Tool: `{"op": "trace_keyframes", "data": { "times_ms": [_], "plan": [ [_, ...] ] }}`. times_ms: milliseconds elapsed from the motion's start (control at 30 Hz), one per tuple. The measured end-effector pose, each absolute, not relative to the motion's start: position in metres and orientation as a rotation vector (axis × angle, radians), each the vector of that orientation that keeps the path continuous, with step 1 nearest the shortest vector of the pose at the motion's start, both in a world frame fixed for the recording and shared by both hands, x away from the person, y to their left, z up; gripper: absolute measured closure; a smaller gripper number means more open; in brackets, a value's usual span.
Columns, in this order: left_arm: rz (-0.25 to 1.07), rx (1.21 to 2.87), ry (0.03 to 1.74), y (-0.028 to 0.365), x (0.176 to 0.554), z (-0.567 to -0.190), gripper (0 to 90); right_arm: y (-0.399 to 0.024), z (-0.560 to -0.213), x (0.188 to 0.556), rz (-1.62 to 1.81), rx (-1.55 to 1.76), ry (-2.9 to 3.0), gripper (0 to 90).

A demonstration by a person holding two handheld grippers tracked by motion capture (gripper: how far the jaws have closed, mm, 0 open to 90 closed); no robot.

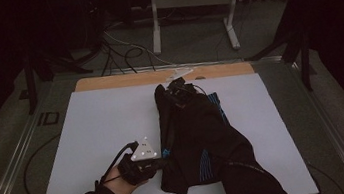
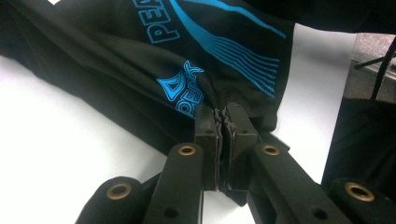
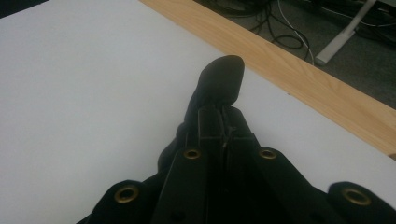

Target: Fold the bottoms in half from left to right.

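High view: black garment (image 1: 201, 143) with blue print, lying lengthwise on the white bench (image 1: 104, 131); left tongs (image 1: 161, 162) at its near left edge, right tongs (image 1: 175, 87) at its far end.
Left gripper view: left tongs (image 2: 225, 122) clenched on a fabric fold.
Right gripper view: right tongs (image 3: 223, 119) clenched on black cloth.
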State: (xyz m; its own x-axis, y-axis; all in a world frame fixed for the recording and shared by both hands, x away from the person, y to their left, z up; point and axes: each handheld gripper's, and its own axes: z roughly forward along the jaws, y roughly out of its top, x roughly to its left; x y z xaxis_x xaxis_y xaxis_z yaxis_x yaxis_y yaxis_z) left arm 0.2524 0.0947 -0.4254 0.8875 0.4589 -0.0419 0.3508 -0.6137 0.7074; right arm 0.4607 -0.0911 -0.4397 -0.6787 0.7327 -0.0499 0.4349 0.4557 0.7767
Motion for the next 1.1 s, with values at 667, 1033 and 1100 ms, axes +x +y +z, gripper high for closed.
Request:
{"op": "trace_keyframes", "data": {
  "times_ms": [667, 1033, 1100],
  "plan": [
    [0.165, 2.286, 0.503, 0.056, 0.261, -0.423, 86.1, -0.135, -0.43, 0.461, 1.067, 1.021, 2.28, 88.6],
    [0.142, 2.285, 0.475, 0.038, 0.264, -0.429, 86.1, -0.154, -0.427, 0.459, 1.053, 1.043, 2.251, 88.6],
    [0.143, 2.285, 0.472, 0.036, 0.264, -0.43, 86.1, -0.159, -0.427, 0.459, 1.055, 1.047, 2.246, 88.6]
  ]
}}
